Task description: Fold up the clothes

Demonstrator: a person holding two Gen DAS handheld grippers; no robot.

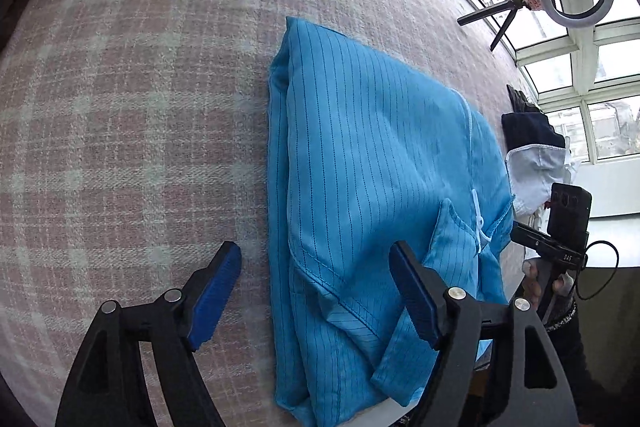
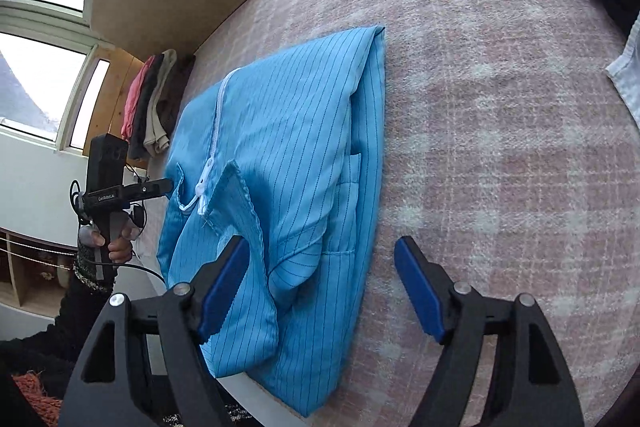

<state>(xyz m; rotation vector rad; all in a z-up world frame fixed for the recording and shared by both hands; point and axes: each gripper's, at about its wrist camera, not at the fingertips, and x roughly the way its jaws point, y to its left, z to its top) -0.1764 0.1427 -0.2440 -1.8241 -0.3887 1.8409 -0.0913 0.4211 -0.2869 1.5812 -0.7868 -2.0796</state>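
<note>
Both my grippers, left gripper (image 1: 316, 295) and right gripper (image 2: 320, 291), wide, empty. Blue pinstriped zip jacket (image 1: 360, 155) folded, probably bed beneath. Next: pinch lower-frame edges evenly, fold square.

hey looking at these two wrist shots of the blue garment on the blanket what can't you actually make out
- Blue garment: in the left wrist view its near end runs under the left gripper finger and off the bottom edge.
- Same garment in the right wrist view: the right gripper finger covers part of the collar side.
- Layers folded underneath: hidden by the top layer in both views.
- Dark and white clothes: cut off by the other gripper's camera unit; what they are is unclear.
</note>
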